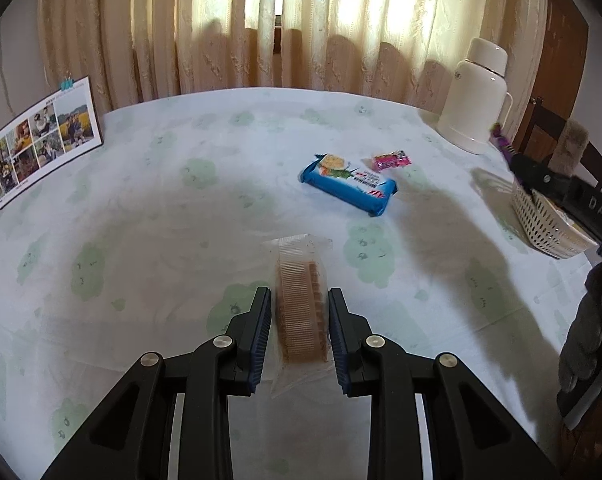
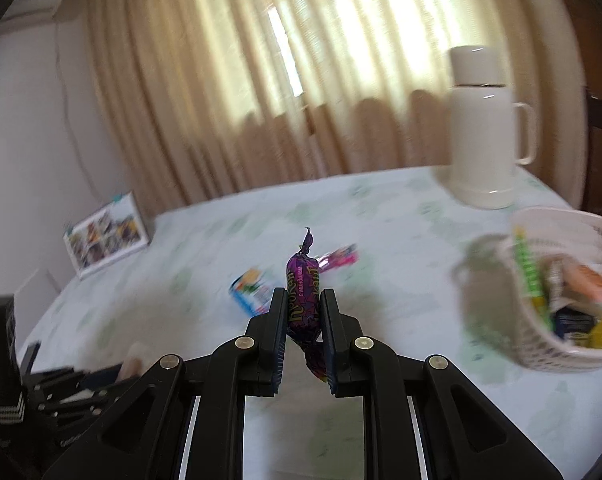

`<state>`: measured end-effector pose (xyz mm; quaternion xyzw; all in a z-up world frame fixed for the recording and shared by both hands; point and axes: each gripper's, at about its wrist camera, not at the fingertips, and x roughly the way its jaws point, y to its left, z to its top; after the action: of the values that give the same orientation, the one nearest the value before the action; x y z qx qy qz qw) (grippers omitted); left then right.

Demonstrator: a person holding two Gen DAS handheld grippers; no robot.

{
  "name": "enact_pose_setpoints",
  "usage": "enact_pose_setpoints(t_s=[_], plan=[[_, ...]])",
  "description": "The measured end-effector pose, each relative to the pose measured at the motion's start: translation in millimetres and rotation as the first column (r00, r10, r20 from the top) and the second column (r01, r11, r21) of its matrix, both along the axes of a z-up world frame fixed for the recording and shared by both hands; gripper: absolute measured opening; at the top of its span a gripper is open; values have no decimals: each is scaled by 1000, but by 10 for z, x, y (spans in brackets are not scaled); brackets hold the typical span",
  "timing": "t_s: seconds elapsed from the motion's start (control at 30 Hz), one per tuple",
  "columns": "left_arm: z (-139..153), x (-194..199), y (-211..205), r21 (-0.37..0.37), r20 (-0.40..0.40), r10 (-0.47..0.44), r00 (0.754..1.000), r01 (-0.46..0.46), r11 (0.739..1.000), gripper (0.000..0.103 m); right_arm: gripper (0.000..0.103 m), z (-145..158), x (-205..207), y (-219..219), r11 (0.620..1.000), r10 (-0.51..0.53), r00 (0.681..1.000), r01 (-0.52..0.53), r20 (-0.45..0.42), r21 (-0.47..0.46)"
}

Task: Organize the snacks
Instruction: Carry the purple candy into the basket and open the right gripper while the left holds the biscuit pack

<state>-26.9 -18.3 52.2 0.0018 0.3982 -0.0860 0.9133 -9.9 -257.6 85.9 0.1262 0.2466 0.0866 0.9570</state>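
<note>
- Your left gripper (image 1: 299, 312) stands open, its jaws either side of a clear packet of wafers (image 1: 299, 312) lying on the tablecloth (image 1: 141, 208); a narrow gap shows on each side.
- Your right gripper (image 2: 303, 312) is clamped on a purple wrapped candy (image 2: 302, 292), raised above the table.
- A blue biscuit packet (image 1: 347, 184) and a pink sweet (image 1: 391, 160) lie near each other mid-table.
- The white basket (image 2: 541, 340), at right, holds several snacks; a cream flask (image 2: 483, 128) stands behind it.
</note>
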Motion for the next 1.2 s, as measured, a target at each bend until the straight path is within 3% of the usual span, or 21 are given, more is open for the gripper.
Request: enact_pose_setpoints(t_s=[0.33, 0.6, 0.67, 0.73, 0.77, 1.2], plan=[[178, -18, -301, 22, 14, -54, 998, 53, 998, 25, 17, 103, -191, -791, 975, -217, 975, 214, 44, 58], [303, 30, -578, 41, 15, -109, 994, 108, 993, 25, 18, 90, -298, -1426, 930, -363, 931, 360, 34, 70], [320, 58, -666, 47, 10, -125, 992, 124, 991, 25, 22, 56, -286, -1533, 919, -390, 921, 387, 22, 77], [339, 85, -752, 48, 3, -143, 990, 142, 989, 25, 47, 19, -328, -1674, 900, -430, 903, 427, 8, 89], [349, 103, -794, 45, -1, -154, 988, 154, 987, 25, 50, -4, -356, -1751, 888, -453, 892, 450, 9, 100], [616, 318, -1642, 9, 29, -313, 949, 312, 950, 25, 52, -49, -512, -1906, 831, -544, 839, 537, 12, 142]])
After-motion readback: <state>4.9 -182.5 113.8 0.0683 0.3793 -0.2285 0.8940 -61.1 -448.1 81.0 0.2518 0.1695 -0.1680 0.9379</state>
